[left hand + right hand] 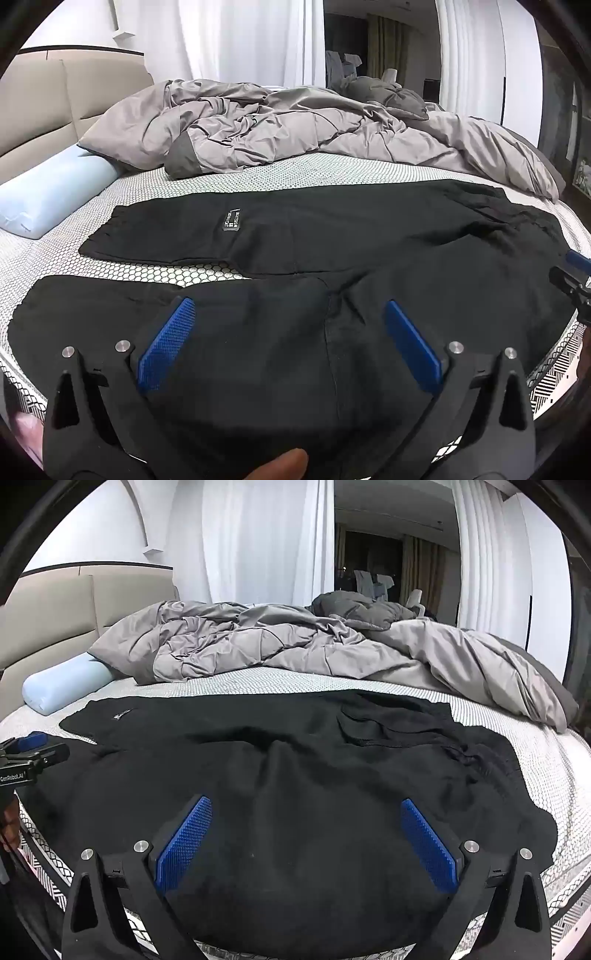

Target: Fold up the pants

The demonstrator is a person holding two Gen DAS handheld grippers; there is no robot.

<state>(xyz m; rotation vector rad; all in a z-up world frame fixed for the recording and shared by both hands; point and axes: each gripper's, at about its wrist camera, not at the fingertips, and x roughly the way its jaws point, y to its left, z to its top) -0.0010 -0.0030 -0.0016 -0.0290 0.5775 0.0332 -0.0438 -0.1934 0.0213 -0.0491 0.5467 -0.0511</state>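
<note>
Your left gripper (286, 317) sits nearest the lens, its two blue ribbed pads (168, 343) spread as wide as they go, with nothing clamped between them; only black cloth shows in the gap beneath. At the bottom edge of the left wrist view you can see a fingertip (284, 463) of your own hand under the gripper body. Your right gripper (306, 814) stands the same way, pads far apart and holding nothing, hanging over the wide upper part of the black pants (295, 768).

You have the pants spread flat on the mattress (258, 177), which wears a white cover with a small dark honeycomb print. From the left wrist view the two legs run off to the left, with a strip of mattress showing between them; the farther leg carries a small dark label (232, 221) with pale lettering. From the right wrist view the waistband end lies rumpled toward the right, and part of your left gripper shows at the left edge, over the near side of the pants.

Behind the pants a crumpled grey duvet (295, 642) is heaped across the far half of the bed. You can see a pale blue bolster pillow (48, 192) lying at the left against the beige padded headboard (55, 103), and white curtains (258, 539) hanging beyond
</note>
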